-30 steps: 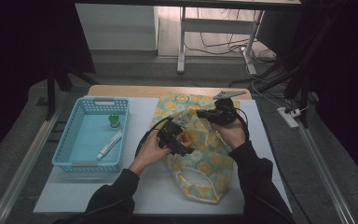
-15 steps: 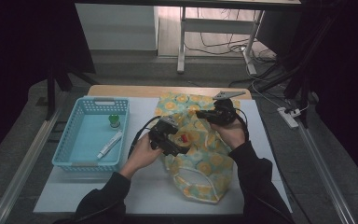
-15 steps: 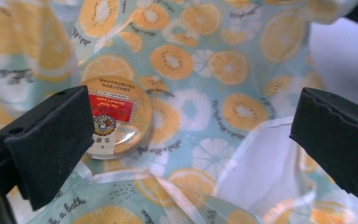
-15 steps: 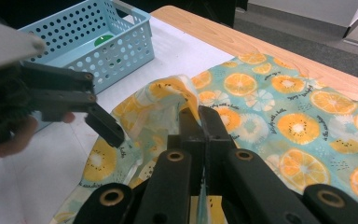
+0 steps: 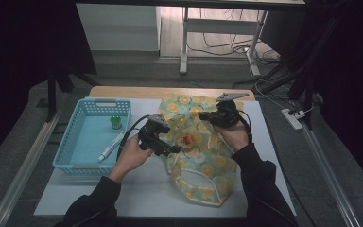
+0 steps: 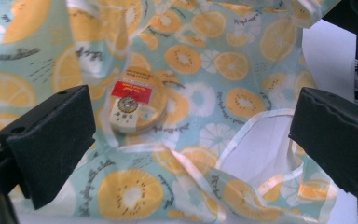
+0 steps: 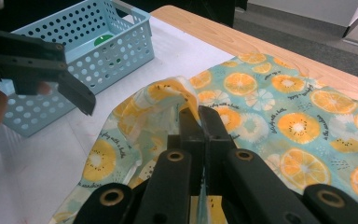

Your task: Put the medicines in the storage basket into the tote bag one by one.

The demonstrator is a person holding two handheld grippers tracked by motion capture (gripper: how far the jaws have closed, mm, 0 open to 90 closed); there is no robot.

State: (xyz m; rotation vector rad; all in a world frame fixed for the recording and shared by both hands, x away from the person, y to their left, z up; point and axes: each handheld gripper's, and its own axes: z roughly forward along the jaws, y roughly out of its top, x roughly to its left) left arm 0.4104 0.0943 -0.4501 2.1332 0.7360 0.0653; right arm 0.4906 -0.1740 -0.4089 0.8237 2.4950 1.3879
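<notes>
A fruit-print cloth bag (image 5: 203, 161) lies flat on the white table. My right gripper (image 5: 205, 116) is shut on a fold of its upper edge (image 7: 186, 100) and holds that edge lifted. A small round tin (image 5: 186, 140) with a red label lies on the printed fabric just past the white-trimmed opening (image 6: 242, 135); in the left gripper view the tin (image 6: 137, 100) sits beyond the jaws. My left gripper (image 5: 171, 147) hovers at the bag's left side, open (image 6: 191, 140), with nothing between its pads. It also shows in the right gripper view (image 7: 74, 93), near the basket.
A light blue perforated basket (image 5: 73, 151) stands at the table's left, holding a small green-capped item (image 5: 116, 123) and a white tube (image 5: 111, 147). The table's wooden far edge (image 5: 170, 92) runs behind the bag. Metal rails flank the table.
My left gripper has drawn back to the left, away from the bag's middle and slightly up, leaving the tin lying in the bag. The right gripper has kept still on the edge.
</notes>
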